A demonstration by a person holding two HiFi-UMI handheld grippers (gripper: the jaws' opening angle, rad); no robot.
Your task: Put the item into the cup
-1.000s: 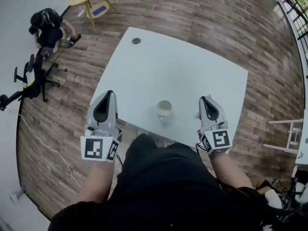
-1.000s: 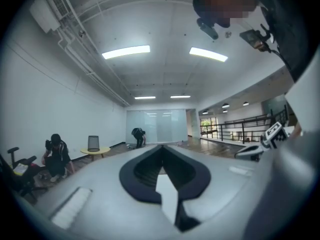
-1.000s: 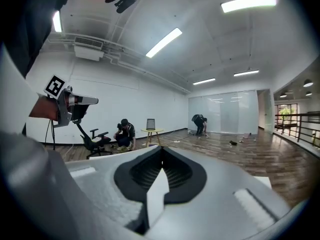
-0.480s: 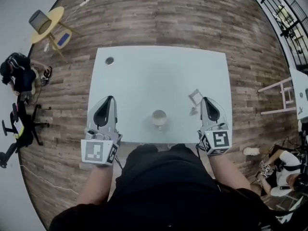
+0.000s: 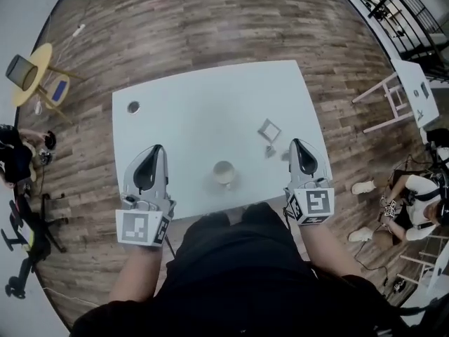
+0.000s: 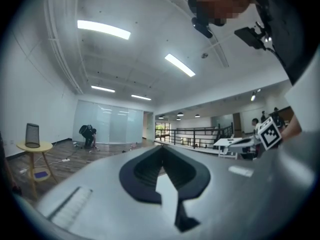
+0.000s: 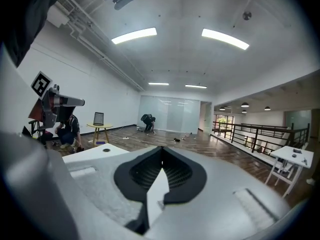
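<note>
Two hand-held grippers, left (image 5: 156, 150) and right (image 5: 297, 144), jaws together, empty, at white table (image 5: 210, 104) on wood floor (image 5: 210, 27).

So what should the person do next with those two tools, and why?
Probably reach the right gripper toward the small item, opening its fingers: they're shut and empty, and the item lies on the table close by, outside the cup.

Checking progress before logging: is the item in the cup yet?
No, the item lies on the bare table, apart from the cup and off to its right.
</note>
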